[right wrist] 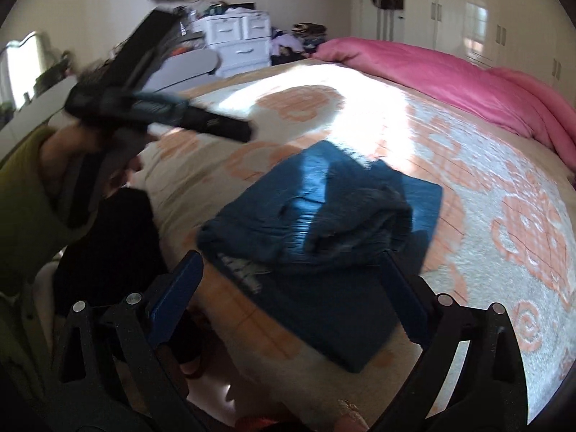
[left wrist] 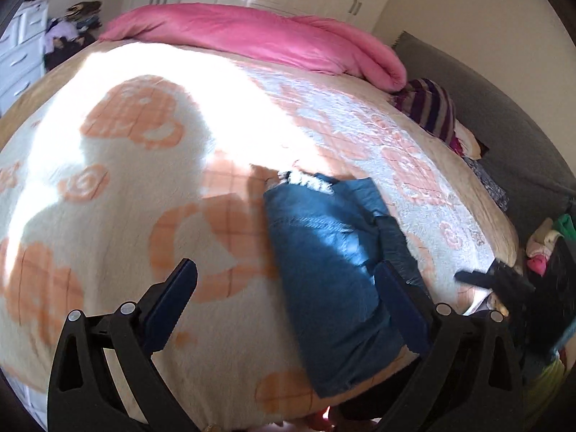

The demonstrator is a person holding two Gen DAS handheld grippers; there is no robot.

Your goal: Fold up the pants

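The pants (right wrist: pixel 324 230) lie on the bed (right wrist: pixel 504 216) near its front edge, on the orange-patterned blanket (left wrist: pixel 126 180), well apart from the pink duvet (left wrist: pixel 270 39) at the far side. They are blue denim, already doubled into a rough block, with a rumpled, greyer bundle of cloth sitting on top of the flat lower layers. A pale frayed hem or lining shows at the end nearest the duvet in the left view. Both tools are spread wide and hold nothing: the left tool (left wrist: pixel 284 280) hangs above the blanket with the pants just inside its right finger, and the right tool (right wrist: pixel 291 270) hovers over the near end of the pants, its fingers straddling the stack without pinching it. The motion blur leaves it unclear whether any finger touches the cloth. Denim like this should feel fairly heavy and limp rather than stiff; it will sag and drag when lifted, and the layers will likely slide apart on the fluffy blanket if only the top one is caught. It is not fragile, so a firm pinch is safe. The best hold is probably a folded edge or corner, taking all the layers together, with one tool at each end of that edge so the block stays square. The loose bundle on top probably needs smoothing flat first.
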